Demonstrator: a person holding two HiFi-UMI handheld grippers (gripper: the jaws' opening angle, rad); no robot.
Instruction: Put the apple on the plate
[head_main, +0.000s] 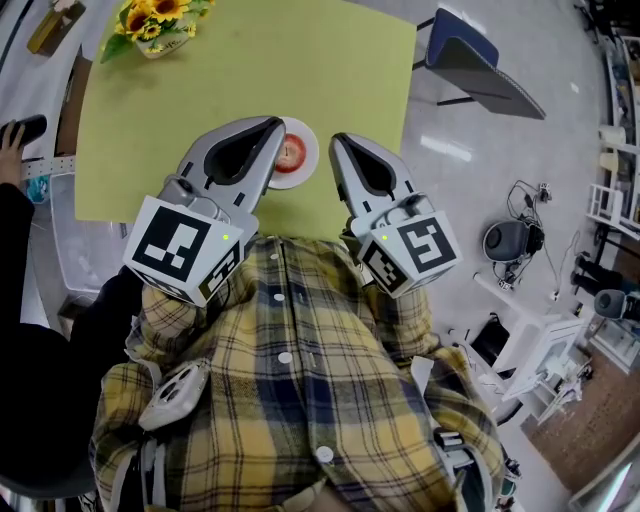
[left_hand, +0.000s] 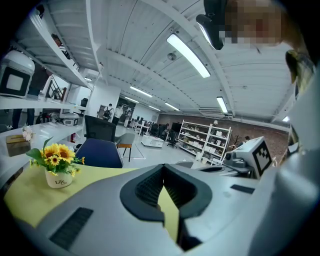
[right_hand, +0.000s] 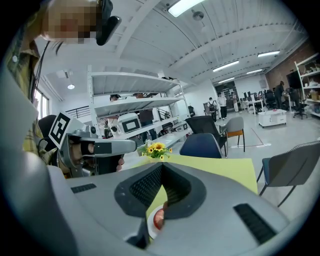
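A red apple (head_main: 291, 153) sits on a small white plate (head_main: 309, 160) near the front edge of the yellow-green table (head_main: 250, 70). My left gripper (head_main: 277, 122) hangs just left of the plate and partly covers it, its tips together with nothing between them. My right gripper (head_main: 338, 140) hangs just right of the plate, also shut and empty. In the right gripper view the apple (right_hand: 159, 219) and the plate (right_hand: 150, 229) show through the gap below the closed tips (right_hand: 162, 166). The left gripper view shows only closed tips (left_hand: 162, 166) and table.
A pot of sunflowers (head_main: 155, 22) stands at the table's far left corner. A blue chair (head_main: 480, 60) is beyond the table's right side. Someone's black sleeve (head_main: 15, 215) reaches in at the left. My plaid shirt fills the lower head view.
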